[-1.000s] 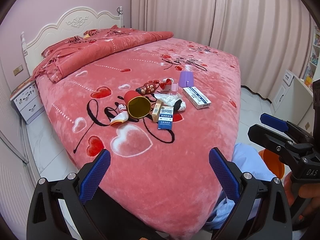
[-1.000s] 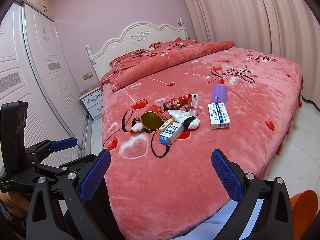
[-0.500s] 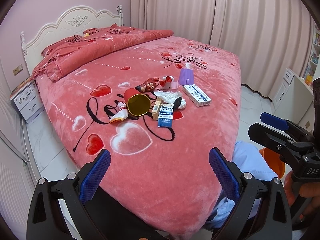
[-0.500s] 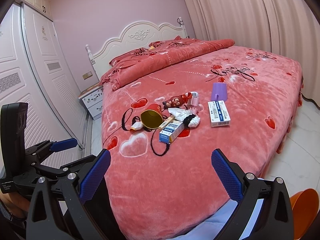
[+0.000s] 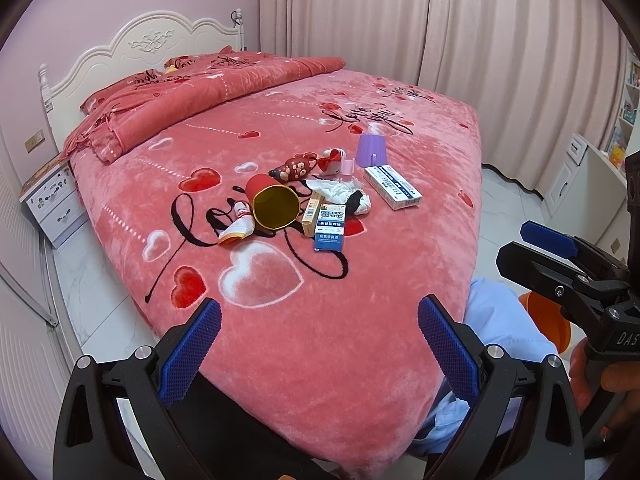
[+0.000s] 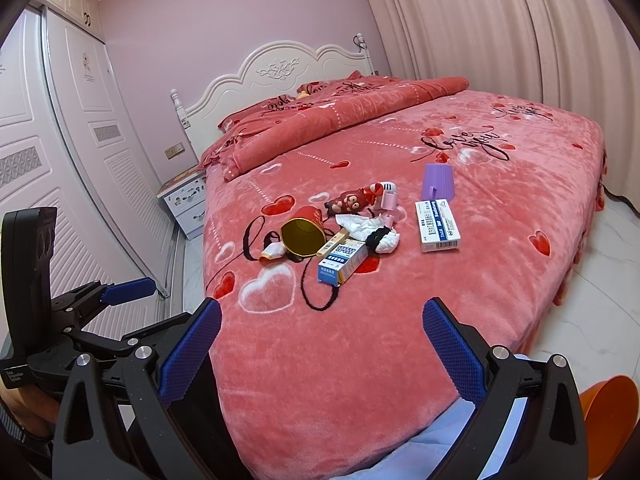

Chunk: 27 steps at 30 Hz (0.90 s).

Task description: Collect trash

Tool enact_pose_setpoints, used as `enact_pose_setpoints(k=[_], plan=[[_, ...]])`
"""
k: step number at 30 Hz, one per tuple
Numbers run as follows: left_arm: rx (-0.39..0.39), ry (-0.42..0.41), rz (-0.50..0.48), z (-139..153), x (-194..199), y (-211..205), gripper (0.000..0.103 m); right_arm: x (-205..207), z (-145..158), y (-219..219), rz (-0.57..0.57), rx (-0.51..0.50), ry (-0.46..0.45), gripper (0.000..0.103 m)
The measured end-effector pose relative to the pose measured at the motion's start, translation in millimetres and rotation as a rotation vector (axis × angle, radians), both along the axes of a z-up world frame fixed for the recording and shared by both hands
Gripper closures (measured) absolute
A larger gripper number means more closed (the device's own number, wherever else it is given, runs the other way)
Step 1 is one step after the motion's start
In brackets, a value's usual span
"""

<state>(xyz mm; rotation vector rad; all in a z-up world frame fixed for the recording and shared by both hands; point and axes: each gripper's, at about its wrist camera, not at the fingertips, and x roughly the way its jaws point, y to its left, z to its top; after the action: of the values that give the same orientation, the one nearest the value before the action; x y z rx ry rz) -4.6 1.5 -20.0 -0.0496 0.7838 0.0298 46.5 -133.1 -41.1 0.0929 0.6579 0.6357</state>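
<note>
A cluster of items lies mid-bed: a red cup with gold inside (image 5: 274,206) (image 6: 303,232) on its side, a blue-white box (image 5: 329,233) (image 6: 343,262), a long white box (image 5: 392,187) (image 6: 437,225), crumpled tissue (image 5: 335,190) (image 6: 358,225), a purple cup (image 5: 372,150) (image 6: 439,181), a brown toy (image 5: 294,168) (image 6: 348,202). My left gripper (image 5: 319,334) and right gripper (image 6: 322,332) are open and empty, near the bed's foot, well short of the items. An orange bin (image 5: 544,322) (image 6: 610,426) stands on the floor.
The pink heart-print bed (image 5: 280,304) fills both views. A folded quilt (image 5: 208,92) lies by the white headboard (image 5: 152,40). A nightstand (image 6: 186,202) and wardrobe doors (image 6: 80,160) are at left, curtains (image 5: 440,24) behind, a white cabinet (image 5: 588,184) at right.
Both grippers have drifted slightly; the items sit a little higher in the frames. Both jaws stay open. Nothing on the bed has moved.
</note>
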Motion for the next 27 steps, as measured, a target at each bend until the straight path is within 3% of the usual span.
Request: enact_pose_setpoints(k=[22,27], plan=[[0.041,0.082,-0.022,-11,26,7,0.006,24,-10,10,0.023,0.006,0.059,0.004],[-0.021,0.1,-0.035,-15,39,20,0.006,37,-16,18,0.047,-0.002,0.088,0.004]])
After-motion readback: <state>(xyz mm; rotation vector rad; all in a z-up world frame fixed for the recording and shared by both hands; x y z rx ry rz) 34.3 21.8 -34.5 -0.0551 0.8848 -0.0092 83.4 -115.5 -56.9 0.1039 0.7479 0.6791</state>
